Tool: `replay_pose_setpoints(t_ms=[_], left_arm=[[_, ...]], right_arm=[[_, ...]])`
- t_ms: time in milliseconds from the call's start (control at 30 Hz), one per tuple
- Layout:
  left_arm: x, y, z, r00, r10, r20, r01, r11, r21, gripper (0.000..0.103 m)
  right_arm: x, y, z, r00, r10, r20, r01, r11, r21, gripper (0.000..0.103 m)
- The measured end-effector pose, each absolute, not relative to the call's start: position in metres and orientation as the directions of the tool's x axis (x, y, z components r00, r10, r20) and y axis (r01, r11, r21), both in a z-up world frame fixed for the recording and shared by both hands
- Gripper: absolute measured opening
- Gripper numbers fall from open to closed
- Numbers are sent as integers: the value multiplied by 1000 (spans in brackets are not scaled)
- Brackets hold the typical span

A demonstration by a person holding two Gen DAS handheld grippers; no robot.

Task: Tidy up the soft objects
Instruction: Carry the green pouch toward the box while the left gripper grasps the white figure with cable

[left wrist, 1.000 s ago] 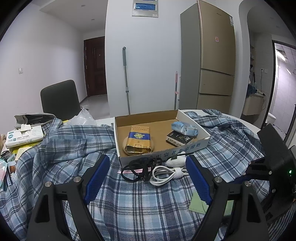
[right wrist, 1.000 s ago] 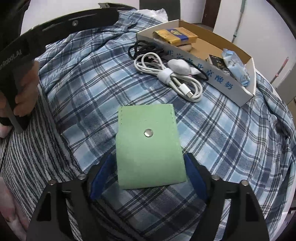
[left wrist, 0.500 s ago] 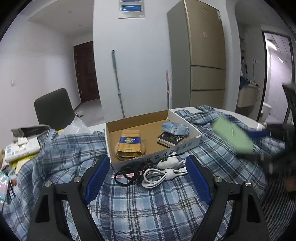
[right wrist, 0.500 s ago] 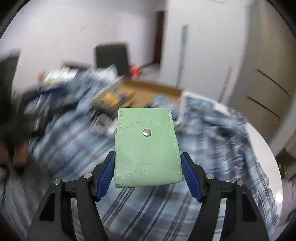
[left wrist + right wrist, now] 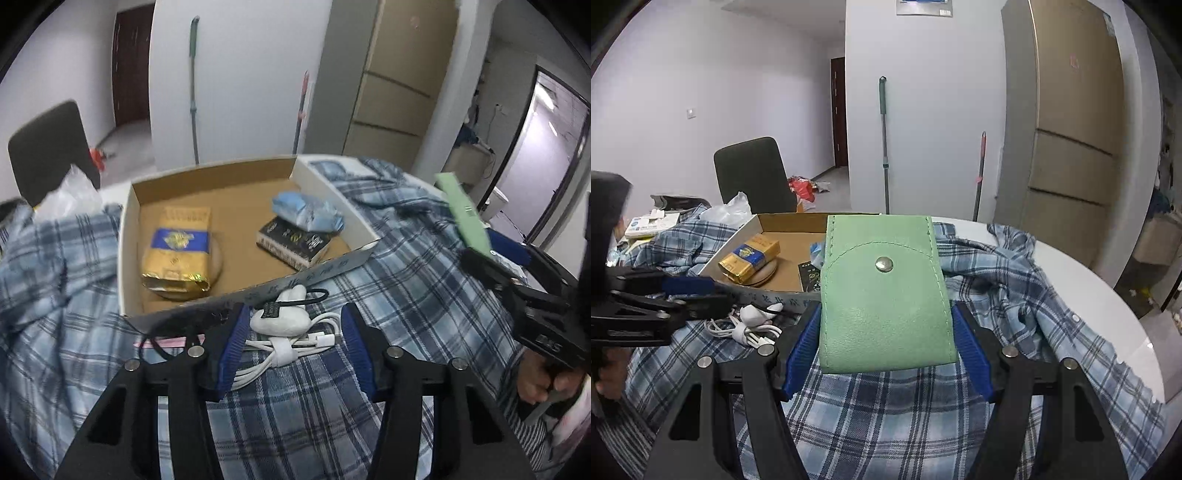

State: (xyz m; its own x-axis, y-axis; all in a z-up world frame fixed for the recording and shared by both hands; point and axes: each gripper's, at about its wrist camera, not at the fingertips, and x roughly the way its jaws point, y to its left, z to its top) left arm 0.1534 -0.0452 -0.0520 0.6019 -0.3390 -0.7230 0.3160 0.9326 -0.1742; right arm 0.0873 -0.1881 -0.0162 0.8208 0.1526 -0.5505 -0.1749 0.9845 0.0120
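My right gripper [image 5: 886, 347] is shut on a green snap pouch [image 5: 884, 295] and holds it in the air above the plaid shirt [image 5: 997, 295]. The pouch also shows edge-on in the left wrist view [image 5: 463, 214]. My left gripper [image 5: 291, 343] is open, its fingers on either side of a white cable bundle [image 5: 291, 332] that lies on the shirt just in front of the cardboard box [image 5: 240, 295]. A black cable [image 5: 162, 339] lies left of the bundle.
The box holds a gold and blue packet [image 5: 177, 251], a black box [image 5: 291, 240] and a blue wrapped pack [image 5: 306, 210]. A dark chair [image 5: 753, 177], a mop [image 5: 884, 147] and a fridge [image 5: 1071, 129] stand behind the table.
My right gripper closed on the green pouch and lifted it off the shirt. My left gripper moved forward and down around the white cable bundle, its fingers closer together.
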Motion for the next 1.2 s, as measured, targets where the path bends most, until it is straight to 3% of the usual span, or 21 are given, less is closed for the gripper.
replay_pose_setpoints(t_ms=[300,433,567,767,1200], left_arm=[[179,-48,-71,523,-361,-772,283,928,-241,54],[187,-55,-80,508,-325,-798,269,940,-211,53],[189,-57,-84,519,-289,-805,262,950,-172,33],[176,-50,-72,566,-301,-768,289,944,-157,25],[109,-32,1,738,-321,-593,305,943,-132,25]], right_arm=[[85,-180,-21,819,168,-549,-212,977,-17,68],[86,-181,-22,814,174,-554,-216,976,-11,68],[86,-181,-22,814,173,-554,-217,976,-13,68],[84,-178,-22,816,174,-551,-224,974,-25,68],[70,-170,-5,859,148,-490,-218,972,-88,68]])
